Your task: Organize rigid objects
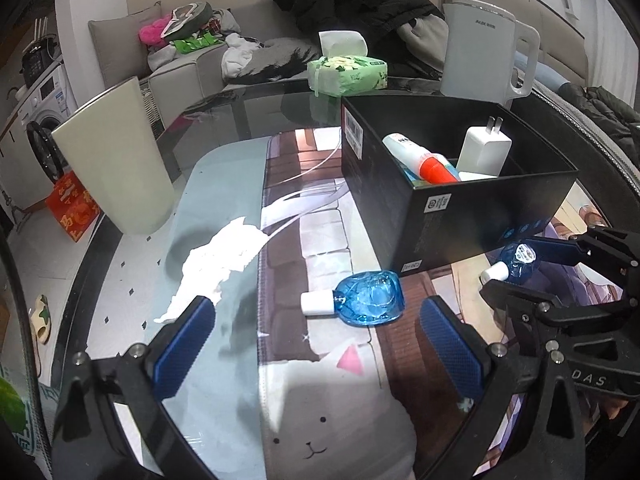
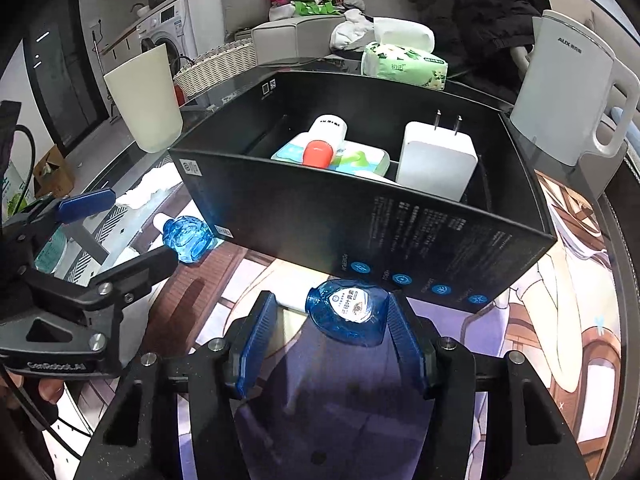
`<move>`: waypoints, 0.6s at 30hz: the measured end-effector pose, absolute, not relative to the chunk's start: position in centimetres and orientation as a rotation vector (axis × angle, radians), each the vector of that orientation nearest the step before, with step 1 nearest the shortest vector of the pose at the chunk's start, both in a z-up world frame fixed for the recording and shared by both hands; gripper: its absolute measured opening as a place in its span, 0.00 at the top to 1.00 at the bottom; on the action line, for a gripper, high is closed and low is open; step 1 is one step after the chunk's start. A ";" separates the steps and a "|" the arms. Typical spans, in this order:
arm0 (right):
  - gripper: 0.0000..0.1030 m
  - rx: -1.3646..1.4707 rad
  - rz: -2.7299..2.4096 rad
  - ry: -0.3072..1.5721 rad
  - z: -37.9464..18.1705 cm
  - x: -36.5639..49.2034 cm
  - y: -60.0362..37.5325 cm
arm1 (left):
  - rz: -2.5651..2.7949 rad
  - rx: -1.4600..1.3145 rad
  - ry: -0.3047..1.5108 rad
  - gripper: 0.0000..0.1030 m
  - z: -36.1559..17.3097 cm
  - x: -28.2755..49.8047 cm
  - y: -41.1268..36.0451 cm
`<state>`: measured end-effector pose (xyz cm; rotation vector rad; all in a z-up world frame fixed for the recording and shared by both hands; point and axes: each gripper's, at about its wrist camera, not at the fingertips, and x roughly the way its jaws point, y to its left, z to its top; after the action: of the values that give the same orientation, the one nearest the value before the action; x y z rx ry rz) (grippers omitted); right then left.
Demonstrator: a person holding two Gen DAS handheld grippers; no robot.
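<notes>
A black box [image 1: 492, 204] [image 2: 360, 224] stands on the picture mat and holds a white charger [image 2: 438, 164], a tube with an orange cap [image 2: 320, 148] and a flat pack. One blue bottle with a white cap [image 1: 366, 298] [image 2: 188, 236] lies on the mat between the wide-open fingers of my left gripper [image 1: 316, 344] [image 2: 120, 232]. A second blue bottle [image 2: 348, 314] [image 1: 518, 262] sits between the pads of my right gripper [image 2: 330, 316] [image 1: 520, 268] by the box's near wall. The right pad touches it; a gap shows on the left.
A cream cup [image 1: 116, 156] [image 2: 146, 98] stands at the left, with crumpled white tissue [image 1: 220, 260] beside it. A green tissue pack [image 1: 348, 74] and a white kettle [image 1: 484, 52] [image 2: 568, 96] stand behind the box. The glass table edge [image 1: 80, 280] curves at left.
</notes>
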<state>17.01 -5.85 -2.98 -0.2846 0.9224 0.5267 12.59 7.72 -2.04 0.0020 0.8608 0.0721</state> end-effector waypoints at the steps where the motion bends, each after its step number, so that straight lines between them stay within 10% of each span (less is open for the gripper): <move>1: 0.44 -0.284 0.528 0.925 -2.9 17.0 -5.9 | 0.070 0.009 0.873 0.00 -2.2 12.9 7.6; 12: 0.44 -0.303 0.536 0.923 -3.0 16.7 -6.3 | 0.034 -0.006 0.935 0.02 -3.4 15.6 7.0; 18: 0.44 -0.300 0.539 0.923 -3.0 16.6 -6.4 | -0.001 -0.034 0.914 0.21 -3.2 14.8 6.9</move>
<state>16.63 -6.42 -2.97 -0.3002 0.9229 0.5385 14.84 6.88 -3.20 -0.0340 0.9139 -0.0014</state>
